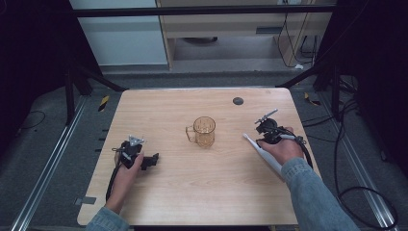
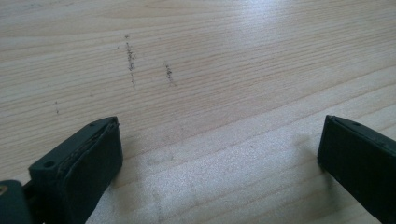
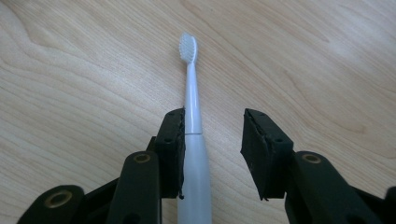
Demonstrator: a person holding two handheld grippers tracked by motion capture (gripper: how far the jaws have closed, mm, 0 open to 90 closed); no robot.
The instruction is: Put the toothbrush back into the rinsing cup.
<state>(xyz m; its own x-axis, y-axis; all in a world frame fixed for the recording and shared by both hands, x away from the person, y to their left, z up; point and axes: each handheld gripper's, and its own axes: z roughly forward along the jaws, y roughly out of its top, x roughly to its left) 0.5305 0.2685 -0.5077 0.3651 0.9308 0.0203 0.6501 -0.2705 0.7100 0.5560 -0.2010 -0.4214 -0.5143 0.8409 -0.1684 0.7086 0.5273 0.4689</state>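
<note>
The right gripper [image 3: 212, 154] is straddling the toothbrush [image 3: 190, 100], jaws spread, one touching its handle; closing likely comes next. The left gripper [image 2: 219, 163] is hovering spread over the table [image 2: 224, 60].

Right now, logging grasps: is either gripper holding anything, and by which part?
Nothing held. The right gripper straddles the toothbrush handle, jaws open; the left gripper is open.

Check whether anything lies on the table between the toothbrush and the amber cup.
Nothing visible does. The toothbrush lies between the right gripper's open jaws, its head pointing toward the cup, and only bare table lies between them.
</note>
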